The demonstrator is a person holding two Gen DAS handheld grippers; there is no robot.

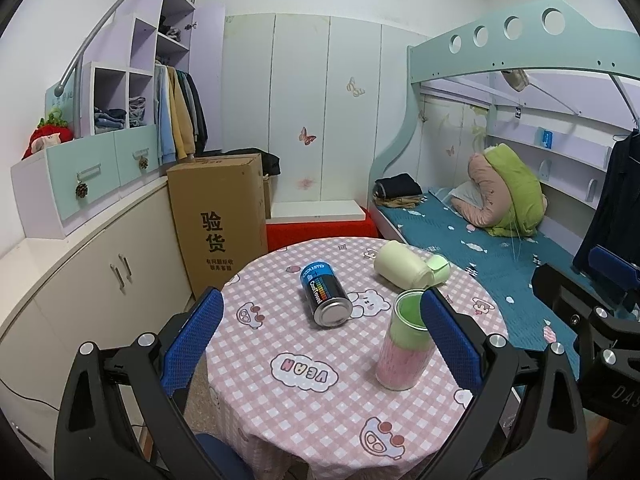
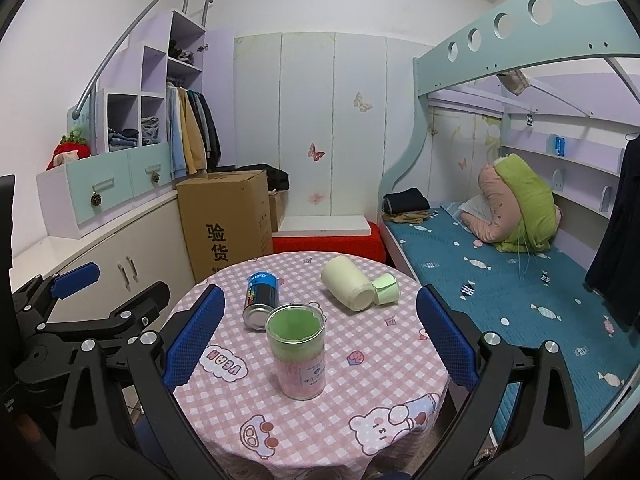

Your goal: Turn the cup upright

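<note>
Both the left tongs and right tongs gape wide, holding nothing. Between them the cup stands upright on the bench; behind it lie a can and a cream bottle.

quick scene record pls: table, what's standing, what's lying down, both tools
table: round, pink checked cloth
standing: clear cup, pink and green inside, open end up
lying: blue can on its side, beside the cup; pale green bottle on its side, farther back
left tool: open, holding nothing, cup near its right finger
right tool: open, holding nothing, cup between its fingers, no visible contact
</note>
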